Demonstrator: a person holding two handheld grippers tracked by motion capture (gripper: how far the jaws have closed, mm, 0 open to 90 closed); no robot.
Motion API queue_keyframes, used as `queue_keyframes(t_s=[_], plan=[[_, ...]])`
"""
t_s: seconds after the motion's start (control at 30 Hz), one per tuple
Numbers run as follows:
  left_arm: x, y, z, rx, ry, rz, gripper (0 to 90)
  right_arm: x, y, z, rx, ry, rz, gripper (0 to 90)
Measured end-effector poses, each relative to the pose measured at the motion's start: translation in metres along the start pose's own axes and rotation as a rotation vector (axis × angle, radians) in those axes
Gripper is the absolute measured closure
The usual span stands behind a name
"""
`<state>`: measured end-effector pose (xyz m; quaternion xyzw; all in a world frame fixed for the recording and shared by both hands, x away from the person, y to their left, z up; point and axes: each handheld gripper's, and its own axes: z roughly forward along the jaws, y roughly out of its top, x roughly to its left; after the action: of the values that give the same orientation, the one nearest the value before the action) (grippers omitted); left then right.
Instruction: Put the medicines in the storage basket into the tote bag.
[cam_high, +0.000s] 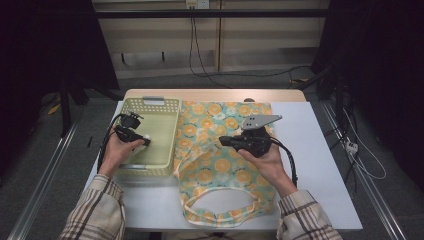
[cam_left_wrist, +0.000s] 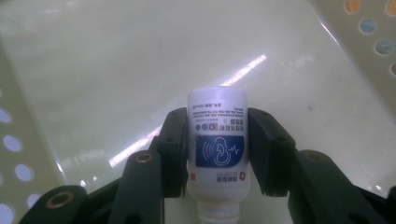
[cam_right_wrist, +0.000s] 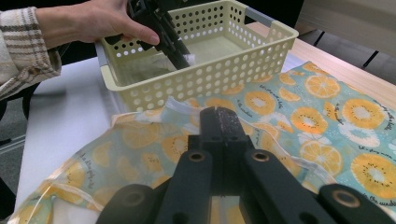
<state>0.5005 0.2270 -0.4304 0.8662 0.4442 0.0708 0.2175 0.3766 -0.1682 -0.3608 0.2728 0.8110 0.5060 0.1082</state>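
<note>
1. White bench (cam_high: 325, 165), flat and smooth, under everything.
2. Floral cloth bag (cam_high: 225, 150), soft fabric printed with orange slices and small script too fine to read.
3. Pale yellow plastic basket (cam_high: 167, 107), rectangular, walls perforated with round holes.
4. Right gripper (cam_right_wrist: 219, 122) over the bag's edge, fingers fully closed together.
5. Left gripper (cam_left_wrist: 217, 148) inside the basket, fingers partly closed, pressing both sides of the bottle.
6. White bottle (cam_left_wrist: 217, 140), cylindrical, blue label with ear symbol, small print illegible; long axis along the fingers, base pointing away, neck toward the gripper.

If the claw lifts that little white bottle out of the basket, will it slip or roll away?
The white bottle looks smooth and round, so it may slip. It probably rolls if dropped on the basket floor. The left gripper has its sides, so it likely holds.
</note>
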Motion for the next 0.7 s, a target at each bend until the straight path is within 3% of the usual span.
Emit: queue_keyframes(t_s=[0.13, 0.33, 0.53, 0.7], plan=[[-0.001, 0.001, -0.002, -0.012, 0.008, 0.005, 60.4, 0.0, 0.0, 0.0, -0.002, 0.0, 0.0, 90.0], [0.001, 0.003, -0.012, -0.106, 0.009, 0.014, 60.4, 0.0, 0.0, 0.0, 0.002, 0.004, 0.0, 90.0], [-0.001, 0.006, -0.021, -0.171, 0.043, 0.03, 60.5, -0.001, 0.0, 0.001, 0.003, 0.001, 0.0, 90.0], [-0.003, 0.01, -0.03, -0.209, 0.042, 0.031, 60.5, -0.002, -0.001, 0.001, 0.003, -0.002, 0.002, 90.0]])
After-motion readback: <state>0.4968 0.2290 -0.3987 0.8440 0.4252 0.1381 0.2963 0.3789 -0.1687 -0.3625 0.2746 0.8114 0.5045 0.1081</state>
